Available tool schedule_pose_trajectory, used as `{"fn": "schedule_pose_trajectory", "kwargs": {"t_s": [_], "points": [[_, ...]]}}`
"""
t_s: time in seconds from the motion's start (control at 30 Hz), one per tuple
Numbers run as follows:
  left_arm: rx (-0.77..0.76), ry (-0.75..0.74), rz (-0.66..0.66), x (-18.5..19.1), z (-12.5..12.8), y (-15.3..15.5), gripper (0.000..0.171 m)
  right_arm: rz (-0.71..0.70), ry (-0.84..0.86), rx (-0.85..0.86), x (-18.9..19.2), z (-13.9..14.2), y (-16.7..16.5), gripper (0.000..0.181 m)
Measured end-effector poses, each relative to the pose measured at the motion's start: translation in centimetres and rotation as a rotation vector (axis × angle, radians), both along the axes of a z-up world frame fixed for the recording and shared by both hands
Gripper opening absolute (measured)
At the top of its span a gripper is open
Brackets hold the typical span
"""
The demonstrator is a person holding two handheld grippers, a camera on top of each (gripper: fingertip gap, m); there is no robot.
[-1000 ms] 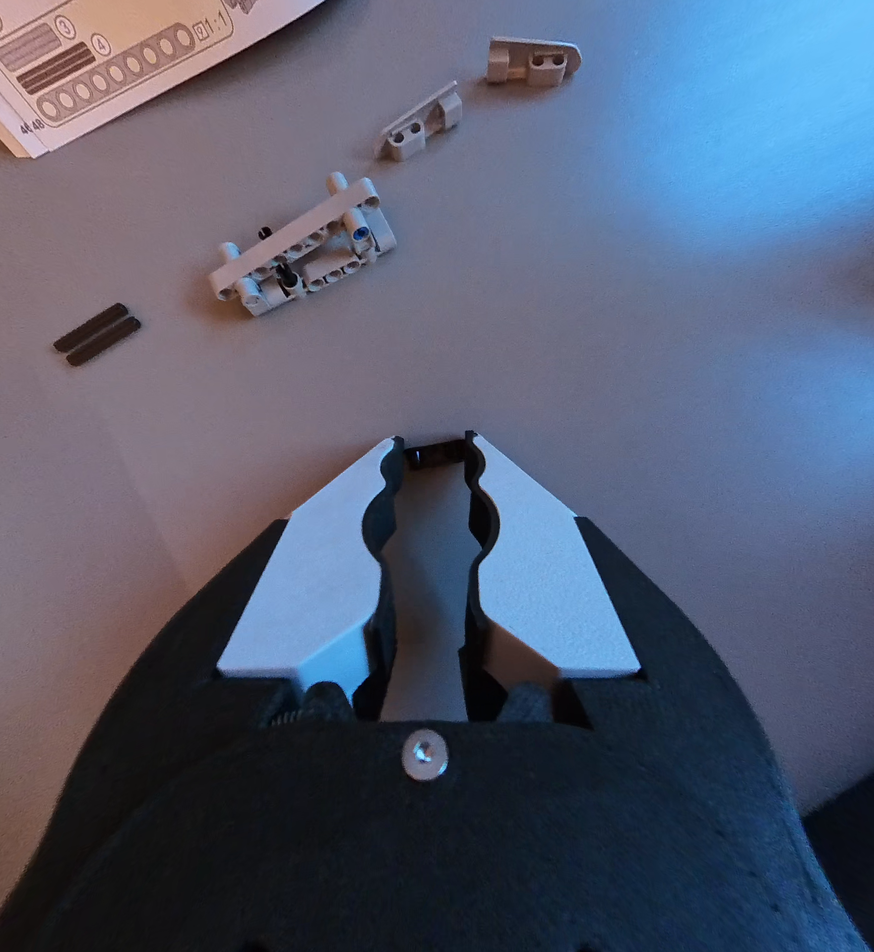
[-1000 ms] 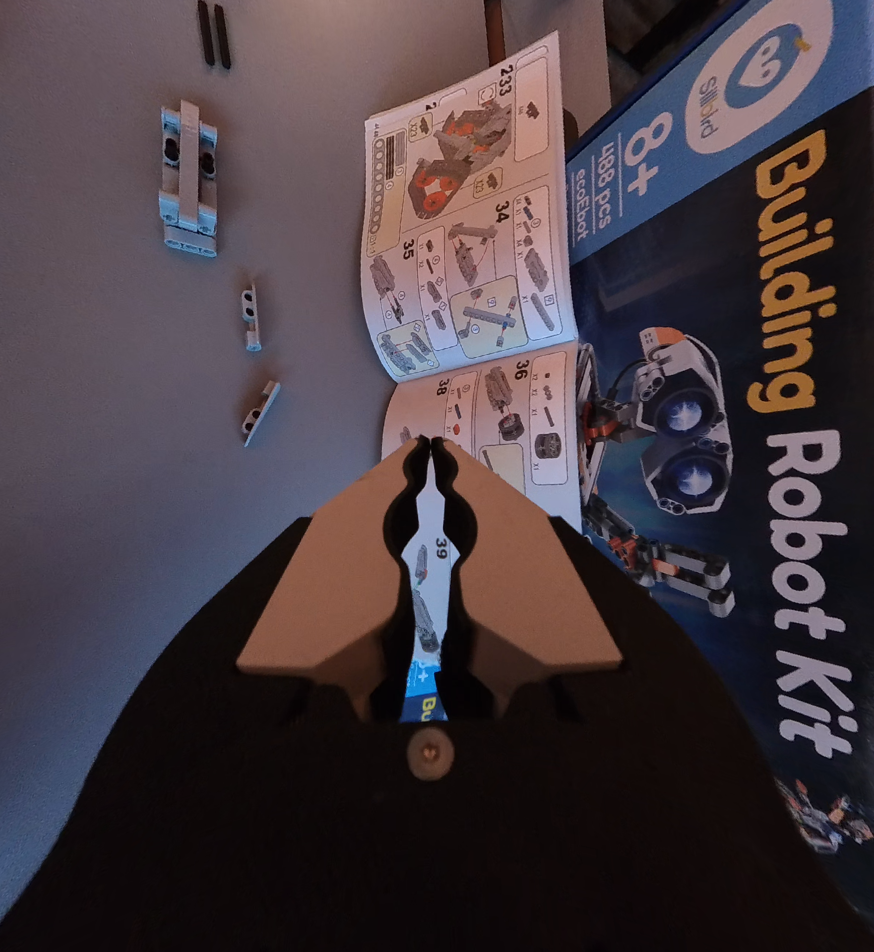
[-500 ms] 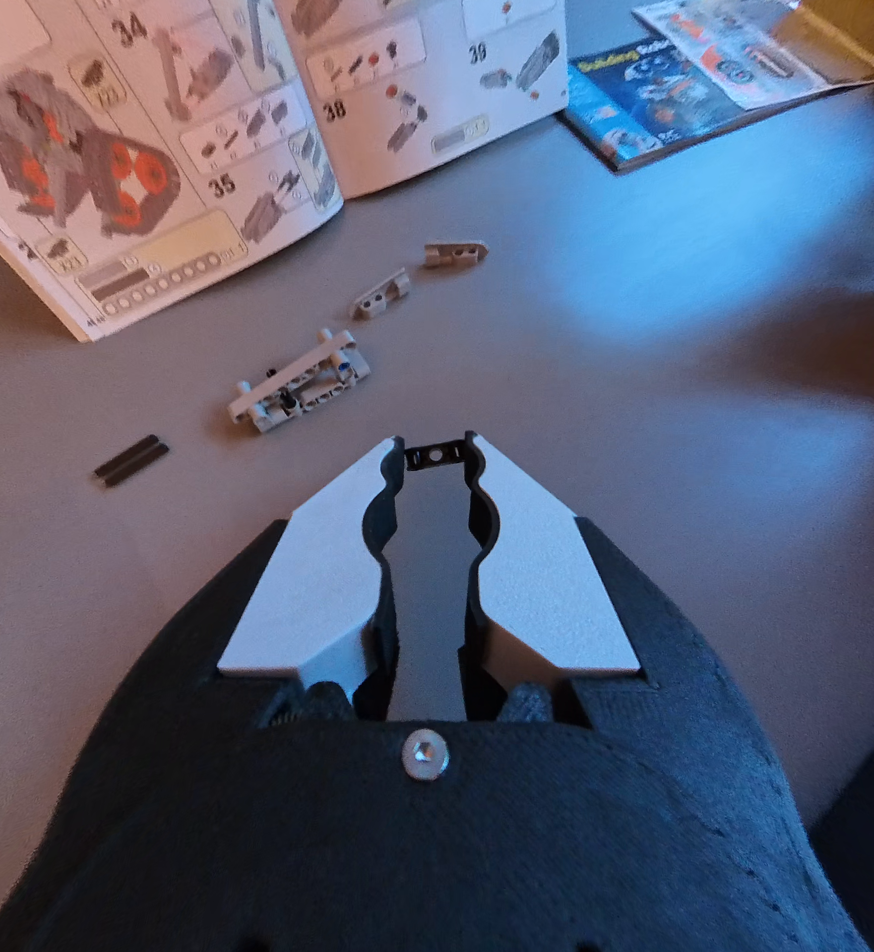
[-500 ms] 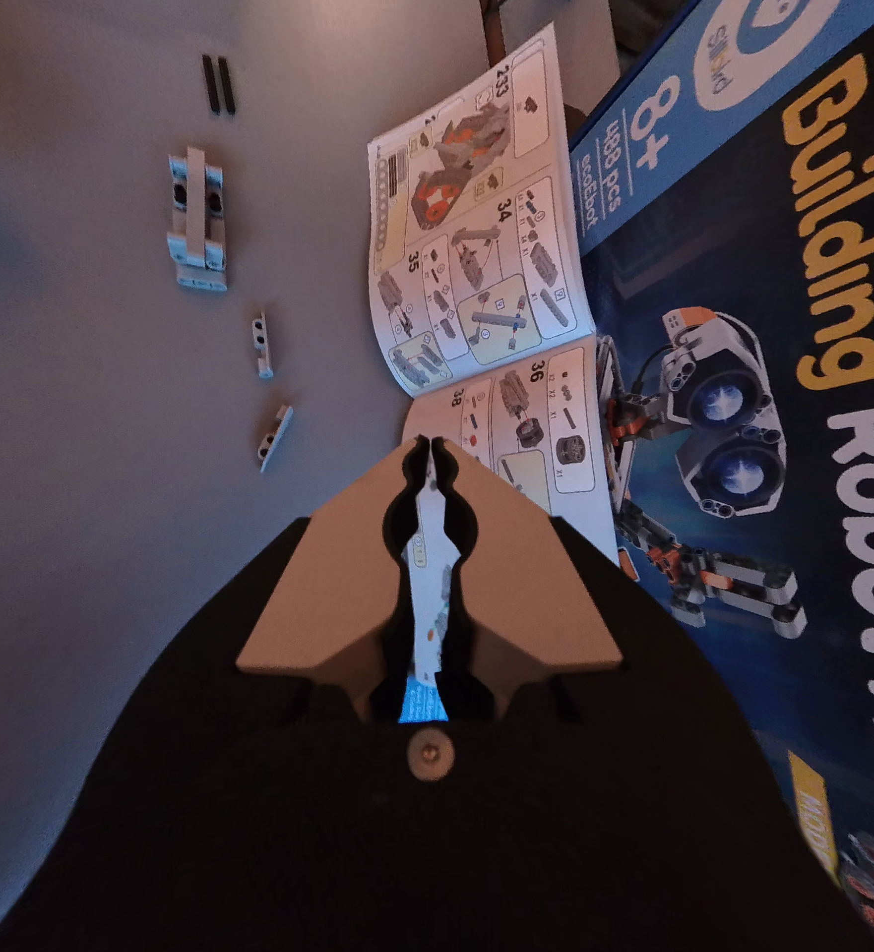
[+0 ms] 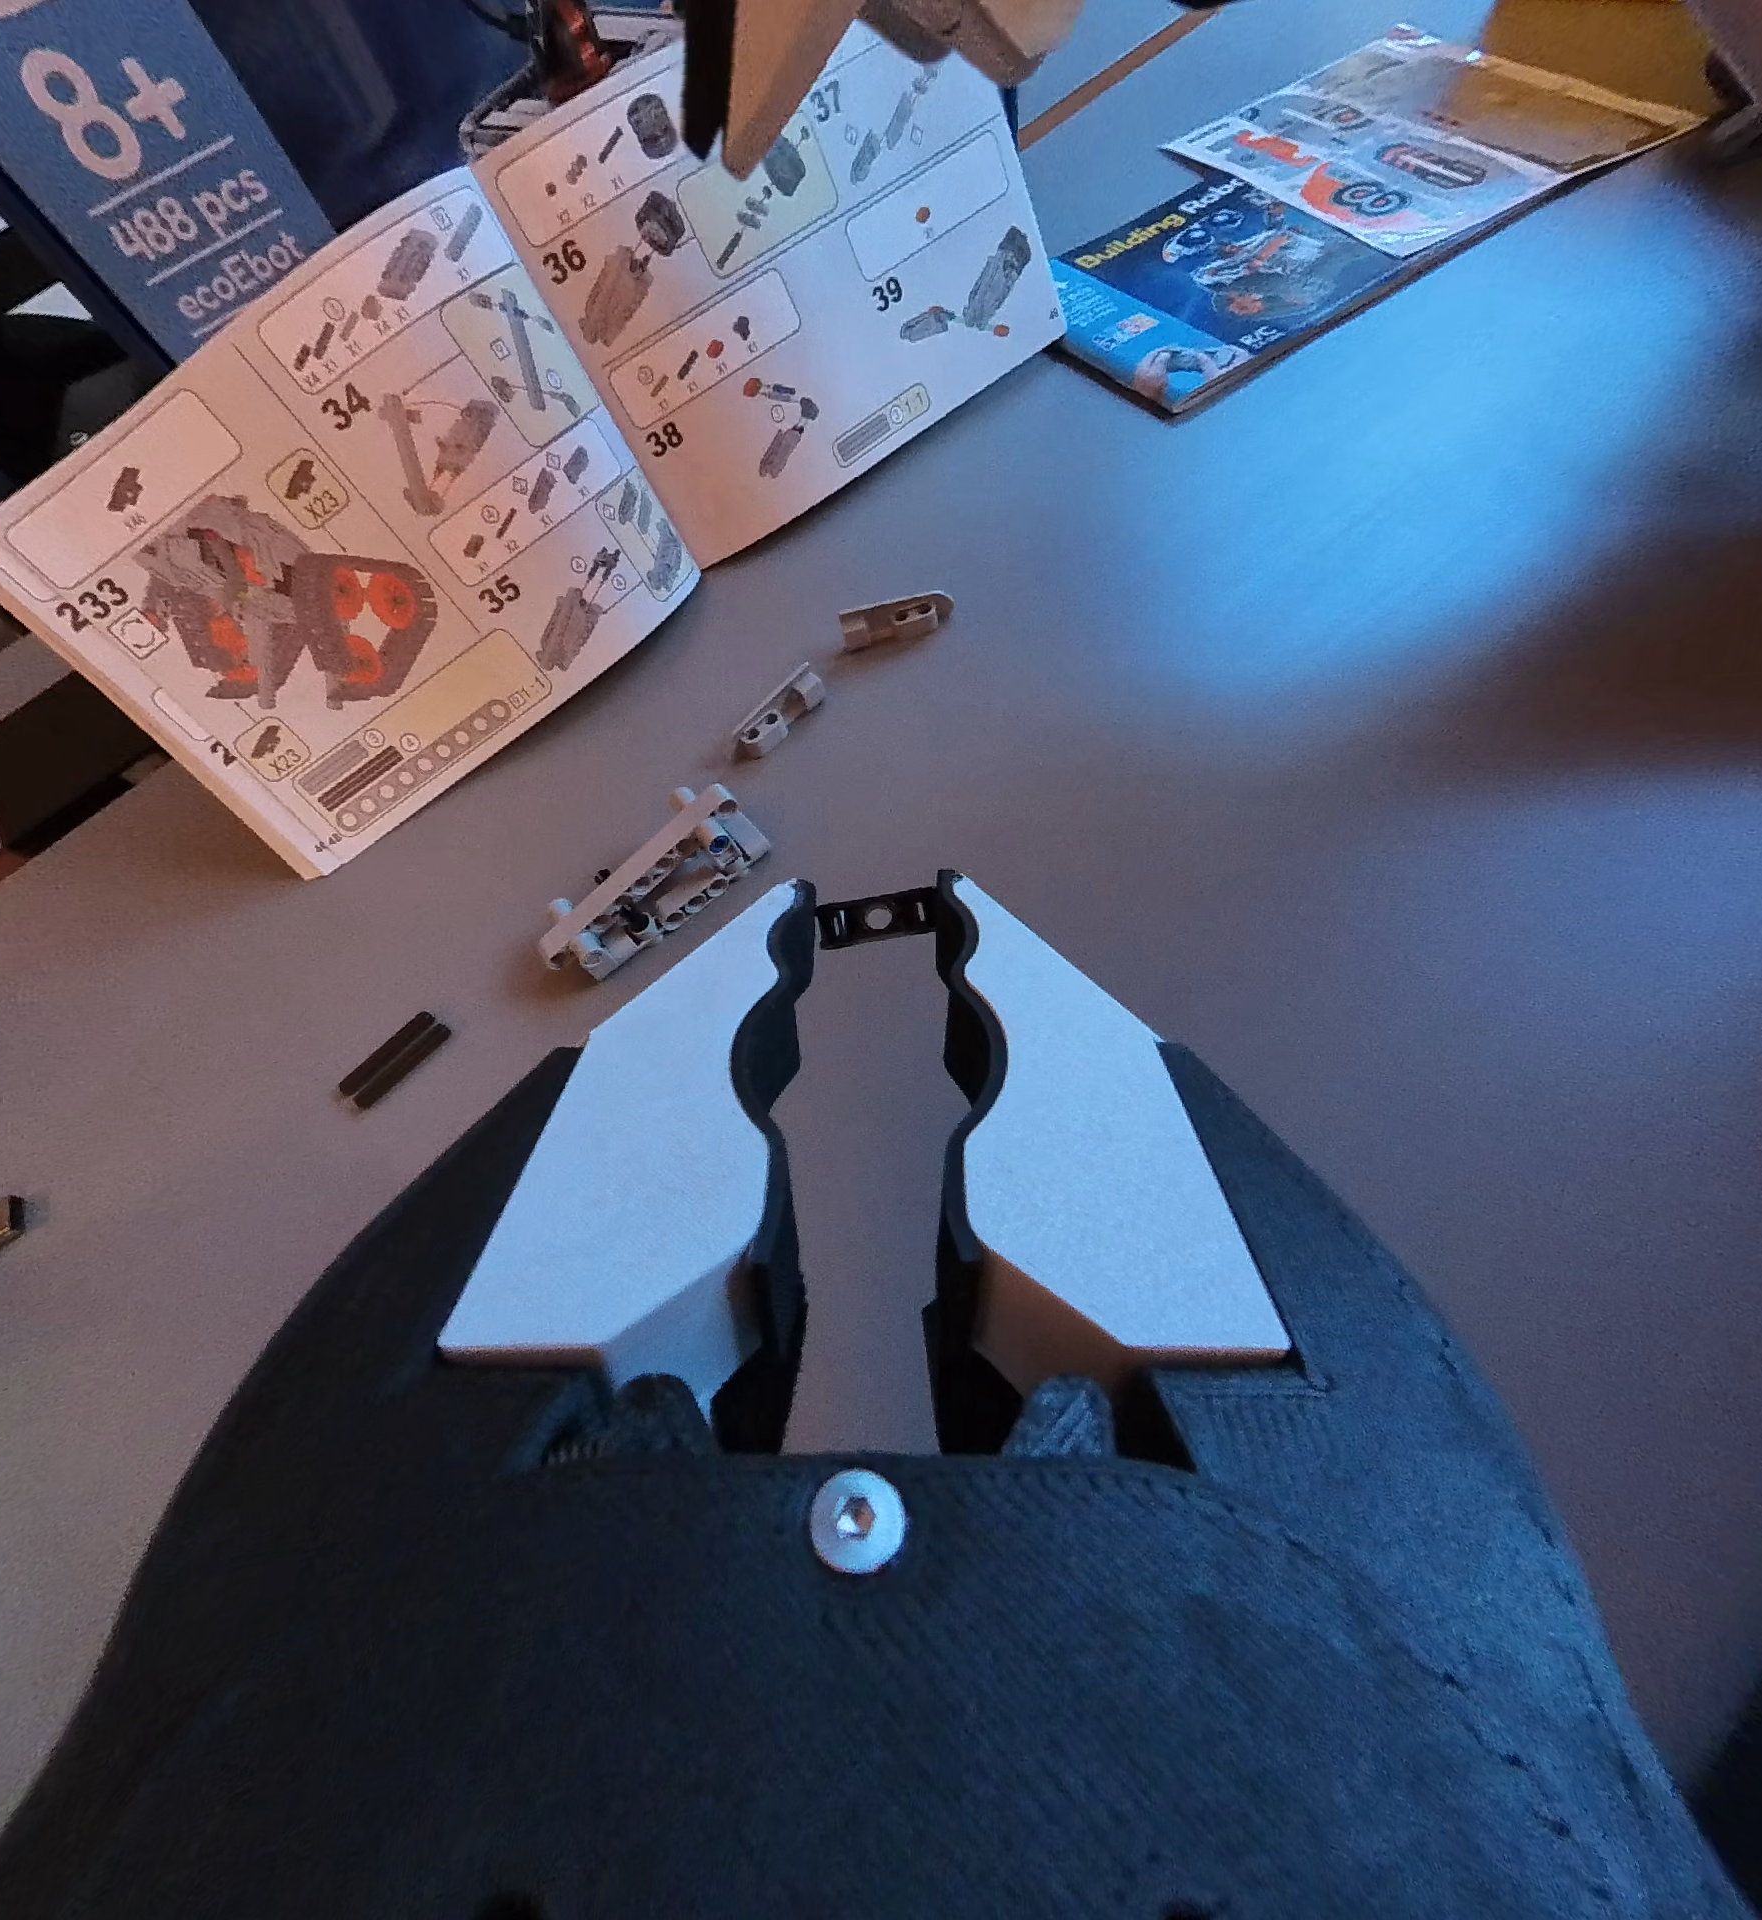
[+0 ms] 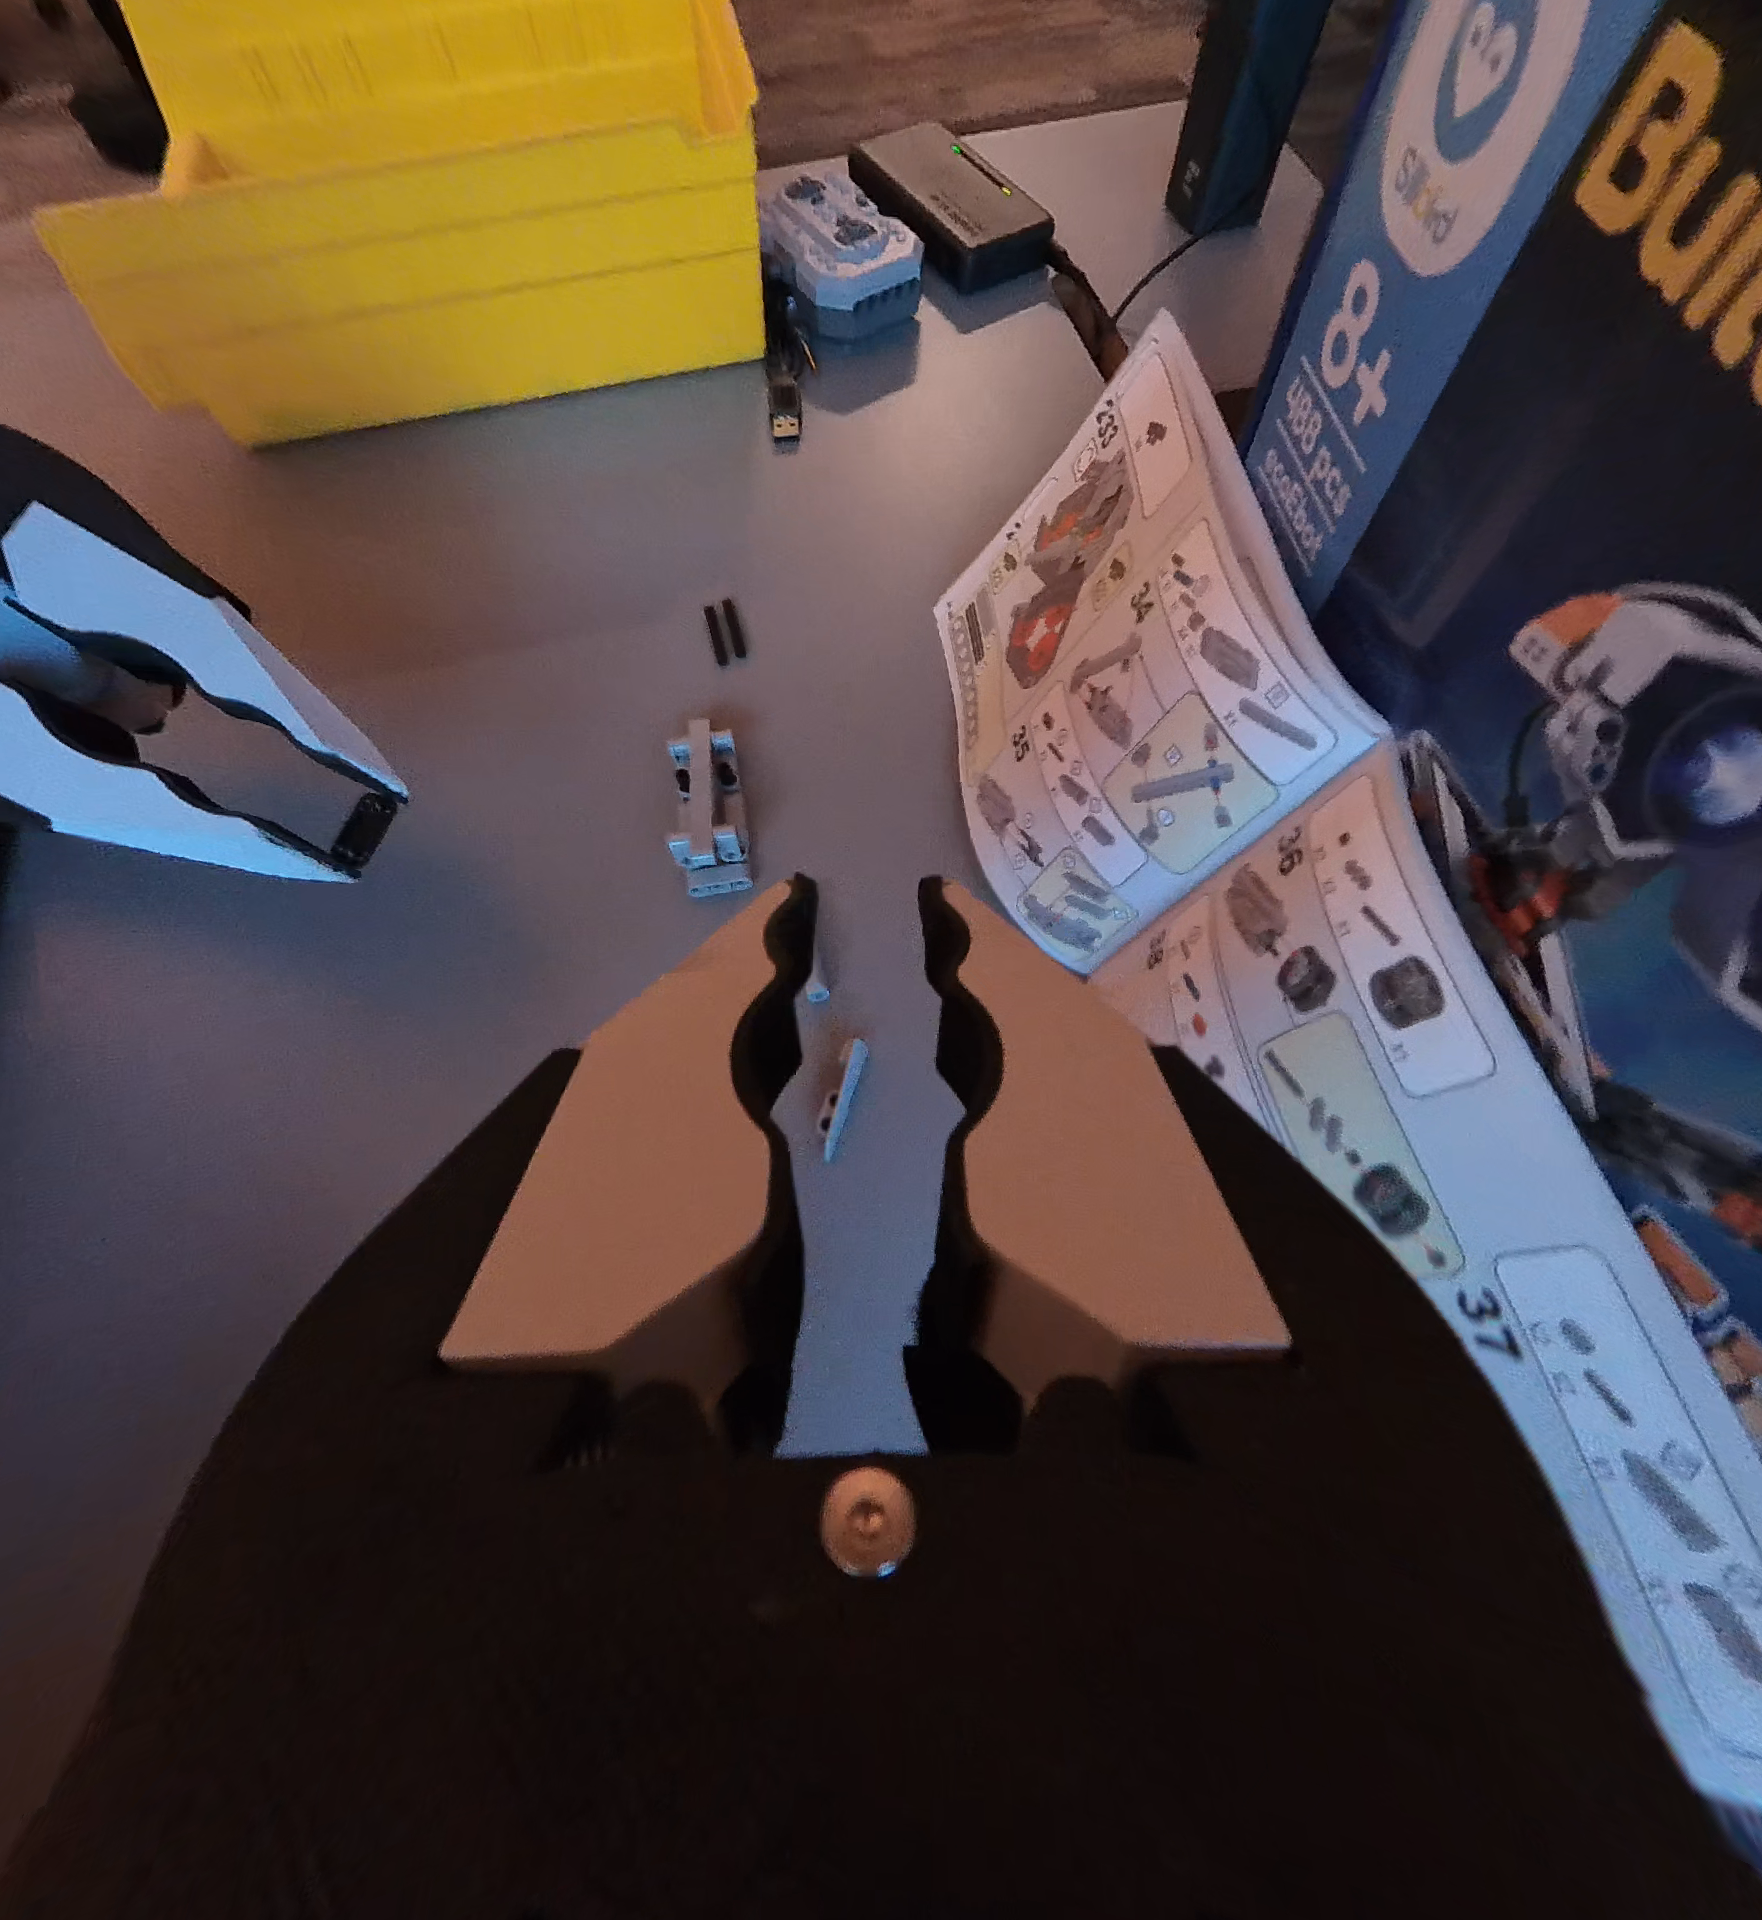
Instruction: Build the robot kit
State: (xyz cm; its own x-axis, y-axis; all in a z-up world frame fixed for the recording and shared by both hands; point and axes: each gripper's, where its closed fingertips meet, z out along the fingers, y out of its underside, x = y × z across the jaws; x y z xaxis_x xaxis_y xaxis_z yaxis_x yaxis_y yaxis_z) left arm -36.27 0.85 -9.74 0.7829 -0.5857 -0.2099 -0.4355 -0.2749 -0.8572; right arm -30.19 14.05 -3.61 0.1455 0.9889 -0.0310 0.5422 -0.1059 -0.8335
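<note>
Two fingertips of the left gripper (image 5: 877, 902) clamp a small black connector (image 5: 875, 921), long axis crosswise between them. The right gripper (image 6: 864, 896), previously closed, now gapes above a grey piece (image 6: 844, 1096).

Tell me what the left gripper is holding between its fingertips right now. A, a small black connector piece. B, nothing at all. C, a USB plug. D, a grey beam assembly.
A: the left gripper is shut on a small black connector piece spanning its tips, above the table; the grey beam assembly lies apart on the table.
</note>
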Motion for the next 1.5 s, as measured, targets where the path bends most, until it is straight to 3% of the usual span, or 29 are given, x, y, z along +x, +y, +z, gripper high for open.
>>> {"fn": "schedule_pose_trajectory", "kwargs": {"t_s": [0.1,0.17,0.3,0.37,0.5,0.6,0.8,1.13,1.27,1.5], "points": [[0.005,-0.005,-0.024,0.4,0.2,-0.5,0.021,-0.059,-0.017,0.012,2.0,0.5,1.1,0.025],[0.017,-0.008,-0.041,0.8,0.6,-0.9,0.021,-0.022,0.028,-0.032,2.8,2.1,0.0,0.039],[0.061,0.028,-0.043,0.8,1.0,-1.1,0.021,-0.005,0.167,-0.167,3.0,4.9,-1.8,0.037],[0.067,0.057,-0.037,0.6,0.8,-1.0,0.021,0.04,0.172,-0.26,2.1,4.1,-2.8,0.027],[0.072,0.095,-0.011,-0.4,0.5,-0.5,0.021,0.11,0.061,-0.437,-0.5,-0.4,-4.6,0.006],[0.071,0.108,0.012,-1.6,0.6,-0.3,0.021,0.015,-0.049,-0.31,-0.6,-2.6,-2.7,0.0],[0.05,0.037,0.035,-2.2,1.0,-0.3,0.021,-0.267,-0.028,0.147,1.9,0.5,3.5,0.0],[-0.072,0.126,0.035,-2.2,-2.7,0.5,0.021,-0.303,0.023,0.111,2.5,1.2,4.9,0.0],[-0.118,0.164,0.116,-4.0,-3.8,1.1,0.021,-0.302,0.032,0.083,2.2,1.2,4.8,0.0],[-0.243,-0.073,0.149,-4.7,-4.0,1.5,0.021,-0.317,-0.021,0.063,2.4,-0.3,5.3,0.0]]}}
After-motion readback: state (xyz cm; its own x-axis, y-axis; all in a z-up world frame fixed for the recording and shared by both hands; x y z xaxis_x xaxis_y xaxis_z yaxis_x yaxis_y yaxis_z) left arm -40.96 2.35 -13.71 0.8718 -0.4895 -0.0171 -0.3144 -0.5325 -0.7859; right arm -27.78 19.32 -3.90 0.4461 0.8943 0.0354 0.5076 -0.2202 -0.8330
